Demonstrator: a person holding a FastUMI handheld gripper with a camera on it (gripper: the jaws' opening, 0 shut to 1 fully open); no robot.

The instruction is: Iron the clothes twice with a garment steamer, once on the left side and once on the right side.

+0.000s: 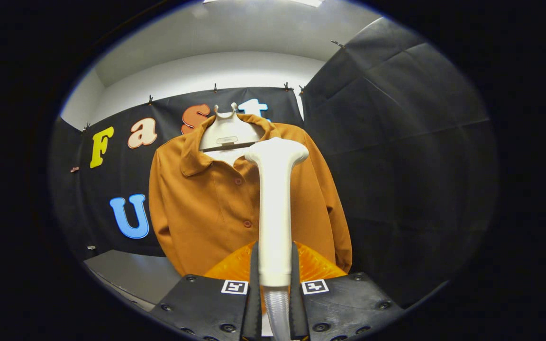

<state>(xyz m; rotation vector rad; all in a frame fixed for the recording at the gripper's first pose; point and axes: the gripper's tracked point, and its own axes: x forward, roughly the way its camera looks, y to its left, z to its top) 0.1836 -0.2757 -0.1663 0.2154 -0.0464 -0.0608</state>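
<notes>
So the brown button-up shirt [206,203] hangs on a white hanger form [228,132], collar up, long axis vertical. The steamer wand [275,208] stands upright too, its head up by the collar, just to the placket's right side. The tool [274,289] is clamped narrow on the wand's handle, so I'd guess a straight downward pass comes next.
</notes>
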